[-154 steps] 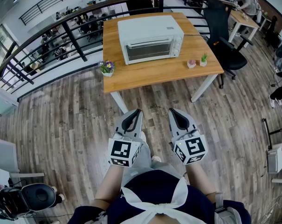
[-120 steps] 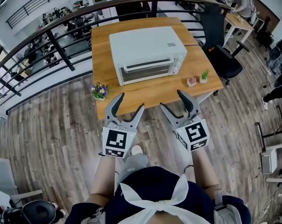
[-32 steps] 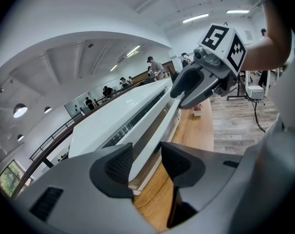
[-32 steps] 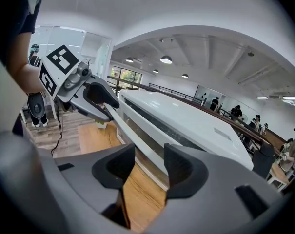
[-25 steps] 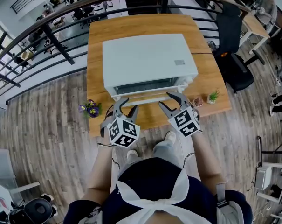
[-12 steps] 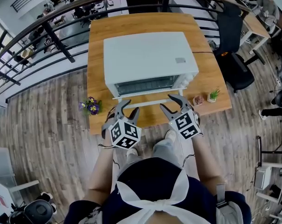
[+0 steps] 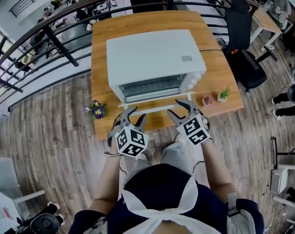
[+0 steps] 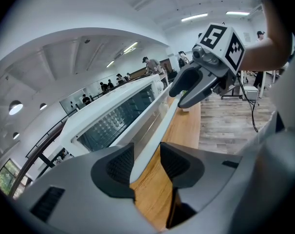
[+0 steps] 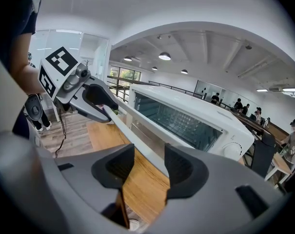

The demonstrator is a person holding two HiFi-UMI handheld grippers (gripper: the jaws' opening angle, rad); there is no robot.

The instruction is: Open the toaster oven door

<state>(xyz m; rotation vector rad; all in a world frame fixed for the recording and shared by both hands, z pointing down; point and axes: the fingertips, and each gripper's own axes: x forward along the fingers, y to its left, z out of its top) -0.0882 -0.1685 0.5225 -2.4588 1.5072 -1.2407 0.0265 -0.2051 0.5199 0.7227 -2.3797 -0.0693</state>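
Okay, left tool: jaws part-way apart with the white door handle running between the pads. The bar lies against one pad, and bare wood shows between it and the other, so it is not clamped. Right tool is the same: jaws apart, handle bar passing between the pads near its other end, with a gap on one side. In the head view the left tool sits at the handle's left end and the right tool at its right end, both pointing forward and down, each held by a bare forearm. The handle runs across the top of the glass door of the white toaster oven. Rack bars show through the glass. Whether the door is tipped off the front or fully shut, I cannot tell for sure. The oven sits mid-table on the wooden table, its front facing the person and its knobs at the right end. A small flower pot is at the table's near left corner. Two tiny potted plants are near the right edge, well apart from the oven. A black office chair stands right of the table, a dark railing behind it, and wood plank floor all around.
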